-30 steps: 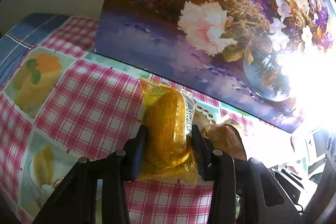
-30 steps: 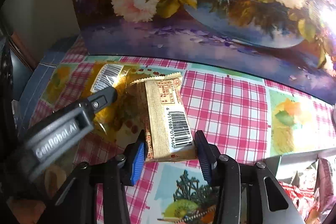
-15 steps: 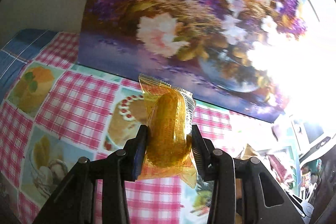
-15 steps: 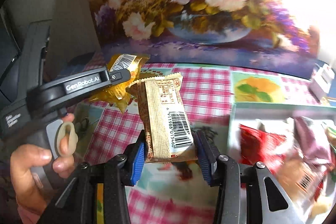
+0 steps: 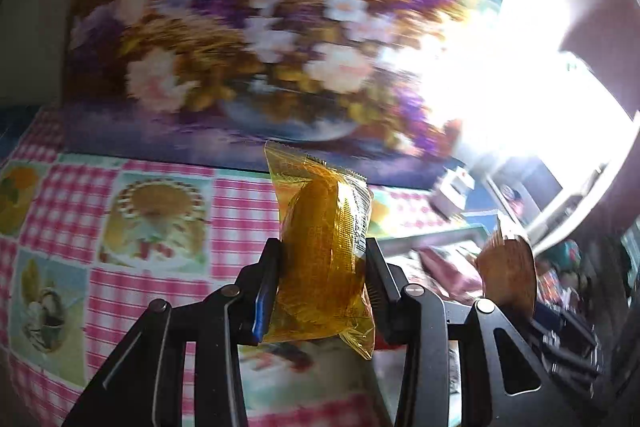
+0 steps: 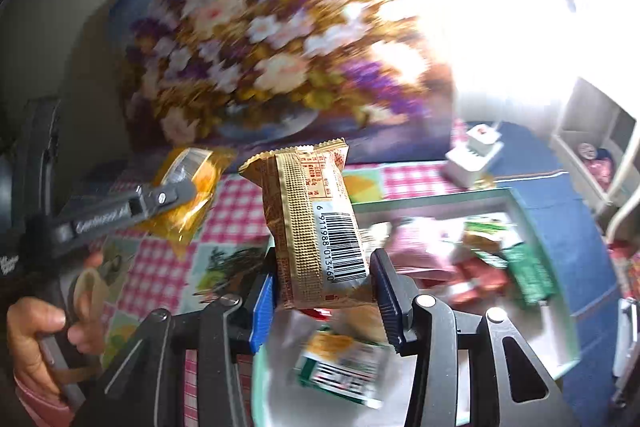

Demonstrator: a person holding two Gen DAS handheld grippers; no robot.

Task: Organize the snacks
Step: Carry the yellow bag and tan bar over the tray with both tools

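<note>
While each hand-held gripper clamps a snack, the gold packet (image 6: 316, 227) shows barcode 6911988013460.

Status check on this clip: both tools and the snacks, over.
Left tool shut on yellow snack pack. Right tool shut on gold barcode pack, above snack tray. Nothing blocking the tray.

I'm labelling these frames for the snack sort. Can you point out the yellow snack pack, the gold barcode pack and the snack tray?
yellow snack pack (image 5: 324, 267), left wrist view, middle of wrapper.
gold barcode pack (image 6: 316, 227), right wrist view, wrapper middle.
snack tray (image 6: 436, 201), right wrist view, far rim.
</note>
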